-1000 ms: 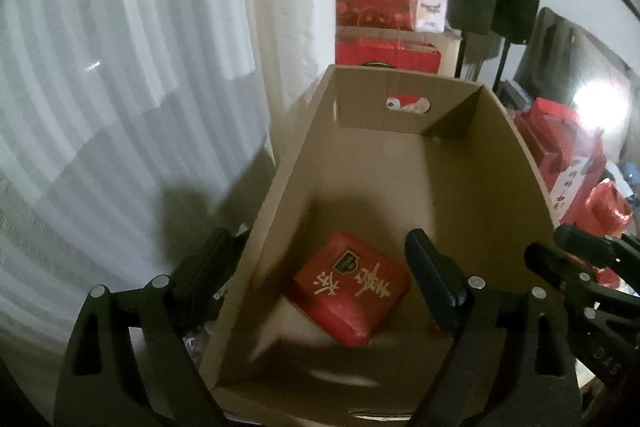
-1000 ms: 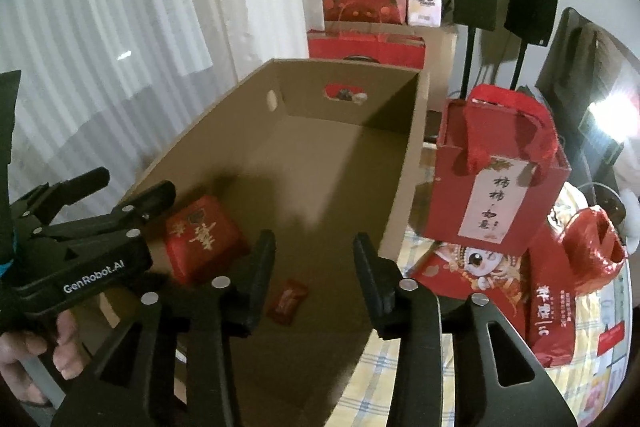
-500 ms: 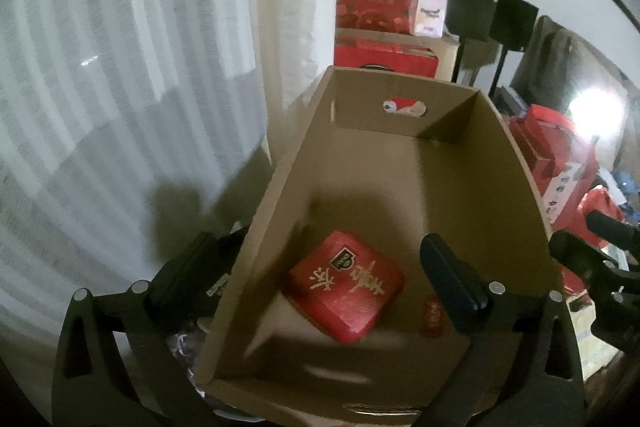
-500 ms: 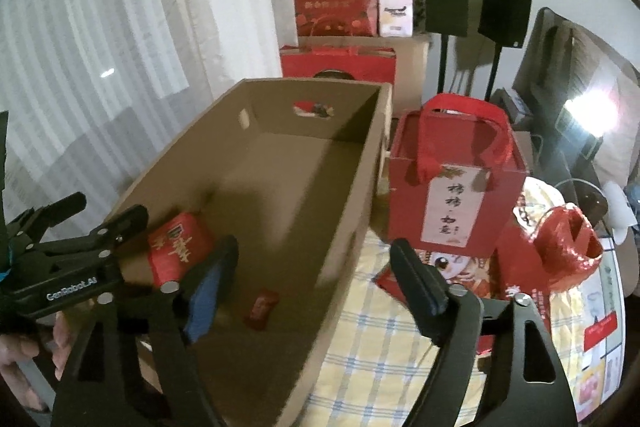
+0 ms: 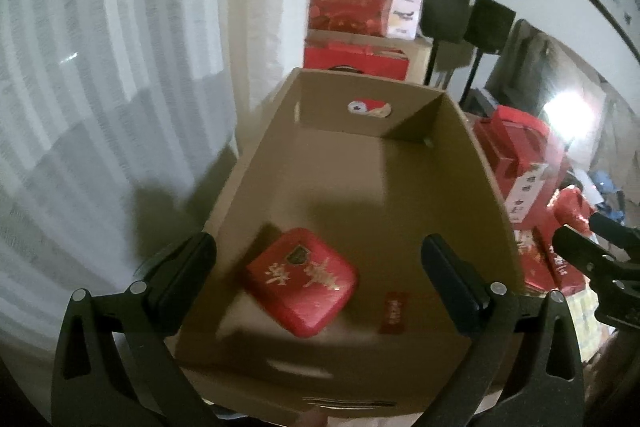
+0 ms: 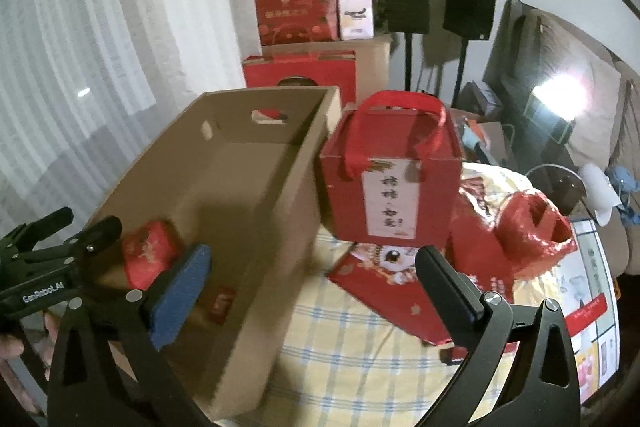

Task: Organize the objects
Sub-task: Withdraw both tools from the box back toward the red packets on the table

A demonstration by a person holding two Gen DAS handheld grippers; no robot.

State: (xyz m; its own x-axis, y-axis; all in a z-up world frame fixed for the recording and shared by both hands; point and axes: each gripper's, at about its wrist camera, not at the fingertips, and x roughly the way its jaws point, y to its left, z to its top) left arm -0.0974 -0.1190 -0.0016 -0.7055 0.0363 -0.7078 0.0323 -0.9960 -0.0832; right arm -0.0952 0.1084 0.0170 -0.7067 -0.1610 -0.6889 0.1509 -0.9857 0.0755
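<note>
Nearest the left wrist camera, the left gripper (image 5: 320, 275) hangs over the near end of the cardboard box (image 5: 476, 163) with its jaws spread wide and nothing between them; its left finger (image 5: 180, 279) sits outside the box's left wall and the right one inside; the right gripper (image 6: 316, 287) has jaws that are opening, wide already and empty, one finger over the box's near right corner and the other over the checked cloth (image 6: 340, 343) beside it.

Just beyond the fingers, on the box floor at its near end, lie a red tin (image 5: 302, 281) with gold characters and, near it to the right but apart, a small red packet (image 5: 394, 311); the rest of the floor, out to the far wall with its handle slot, is bare.

I judge the task barely begun: two things are boxed, and plenty waits outside; on the cloth just right of the box stand a red gift bag (image 6: 390, 183) with ribbon handles, a flat red envelope (image 6: 392, 287) in front of it, and a crumpled red plastic bag (image 6: 528, 239) further right; whether all belong in the box cannot be told.

Farthest off, red cartons (image 6: 300, 7) are stacked by the white curtain (image 5: 100, 87), with two dark stands next to them.
</note>
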